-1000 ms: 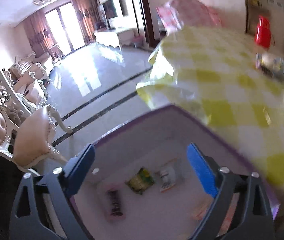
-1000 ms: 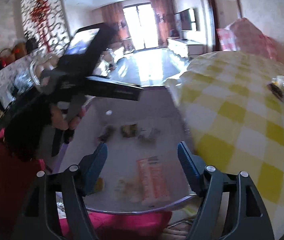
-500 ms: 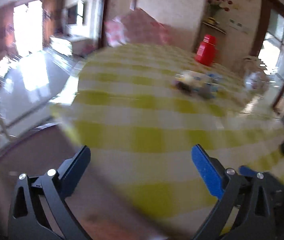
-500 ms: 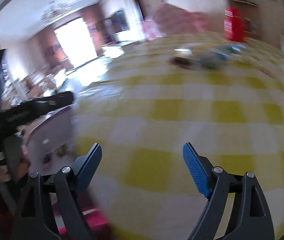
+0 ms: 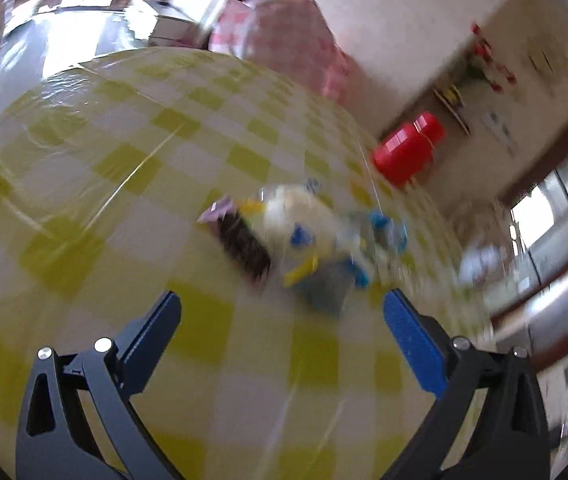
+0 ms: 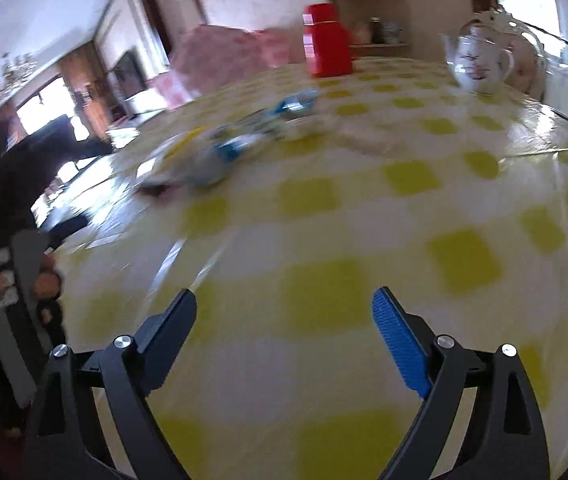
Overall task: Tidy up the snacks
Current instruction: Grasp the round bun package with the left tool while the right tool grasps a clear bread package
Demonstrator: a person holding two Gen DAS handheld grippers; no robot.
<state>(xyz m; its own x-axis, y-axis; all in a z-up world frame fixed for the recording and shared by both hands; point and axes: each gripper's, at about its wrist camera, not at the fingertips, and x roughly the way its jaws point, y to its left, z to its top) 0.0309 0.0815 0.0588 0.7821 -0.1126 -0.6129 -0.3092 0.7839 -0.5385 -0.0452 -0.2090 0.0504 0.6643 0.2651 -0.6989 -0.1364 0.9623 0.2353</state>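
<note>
Two grippers over the yellow-checked tablecloth (image 6: 363, 208), both empty. Left gripper (image 5: 282, 312) jaws spread wide, nothing between them, snack pile (image 5: 303, 236) just ahead of the tips. Right gripper (image 6: 284, 308) jaws have just been opening, now wide, only bare cloth between them; the snack pile (image 6: 236, 140) sits well ahead, toward the left of its view. Wrappers are blurred: blue, yellow, white, one dark pack. Red canister (image 6: 325, 42) and white teapot (image 6: 479, 62) stand at the table's far side. A hand (image 6: 12, 280) grips the other tool's handle at left edge.
</note>
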